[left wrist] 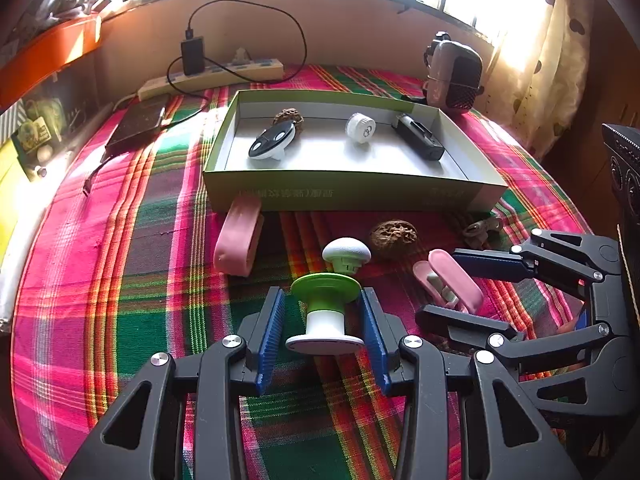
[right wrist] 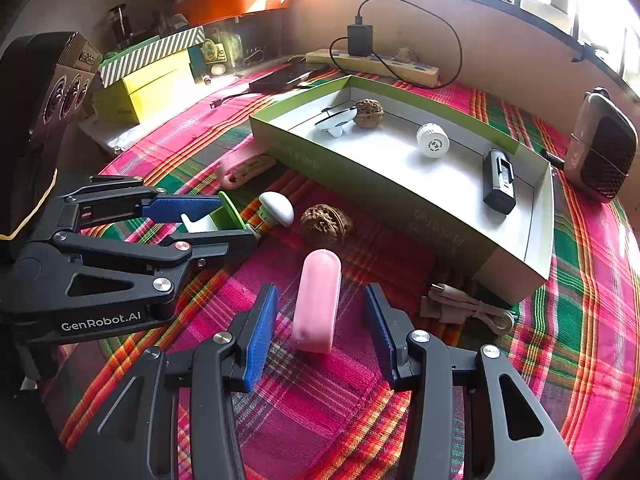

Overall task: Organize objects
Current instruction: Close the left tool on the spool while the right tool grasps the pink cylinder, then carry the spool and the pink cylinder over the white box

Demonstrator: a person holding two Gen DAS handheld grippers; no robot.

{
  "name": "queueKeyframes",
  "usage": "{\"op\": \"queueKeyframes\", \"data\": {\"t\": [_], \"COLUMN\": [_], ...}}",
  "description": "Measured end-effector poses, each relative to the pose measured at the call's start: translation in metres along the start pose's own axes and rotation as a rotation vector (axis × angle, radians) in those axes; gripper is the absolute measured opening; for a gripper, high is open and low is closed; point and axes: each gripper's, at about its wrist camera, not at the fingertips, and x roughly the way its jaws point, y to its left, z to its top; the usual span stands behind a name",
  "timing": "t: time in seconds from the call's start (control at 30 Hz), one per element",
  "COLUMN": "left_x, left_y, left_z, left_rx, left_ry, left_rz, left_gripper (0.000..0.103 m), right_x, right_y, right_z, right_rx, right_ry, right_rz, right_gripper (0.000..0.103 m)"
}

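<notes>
My left gripper (left wrist: 323, 294) grips a green and white spool (left wrist: 326, 320) lying on the plaid cloth, its blue pads against the green disc. A white mushroom-shaped piece (left wrist: 346, 250) stands just past the fingertips. My right gripper (right wrist: 320, 289) is open around a pink oblong case (right wrist: 316, 300), with a gap on each side. A walnut (right wrist: 326, 222) lies between both grippers and the green box (right wrist: 360, 188). Inside the box are a black-and-white gadget (left wrist: 274, 140), a second walnut (left wrist: 288, 116), a white cap (left wrist: 360, 128) and a black device (left wrist: 418, 136).
Another pink piece (left wrist: 238, 236) leans at the box's front left corner. A coiled cable (right wrist: 468, 308) lies by the box's near right corner. Behind the box are a power strip (left wrist: 212, 76), a dark flat pack (left wrist: 136, 124) and a small speaker-like unit (left wrist: 454, 76). Boxes (right wrist: 140, 88) line the left edge.
</notes>
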Motion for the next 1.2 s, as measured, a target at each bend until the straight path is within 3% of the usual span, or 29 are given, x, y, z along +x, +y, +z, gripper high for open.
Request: {"op": "queueKeyframes", "data": {"t": [0.2,0.5,1.2], "left_x": [0.0004,-0.0001,-0.0015], "left_y": [0.0000,0.0017,0.0055], "left_z": [0.0000,0.0006,0.0010], "left_rx": [0.002,-0.006,-0.027], "left_ry": [0.000,-0.004,0.002], "left_rz": [-0.002,0.000,-0.004], "left_gripper": [0.035,0.032,0.032], "right_x": [-0.0003,-0.0011,-0.0015], "right_y": [0.0007,-0.0030,-0.0047], "right_z": [0.0006,0.0010,0.0012], "right_rx": [-0.002,0.026,0.032], "right_ry": [0.001,-0.005,-0.005], "right_rz": [-0.023,-0.053,-0.048], "right_gripper": [0.042,0.019,0.019]}}
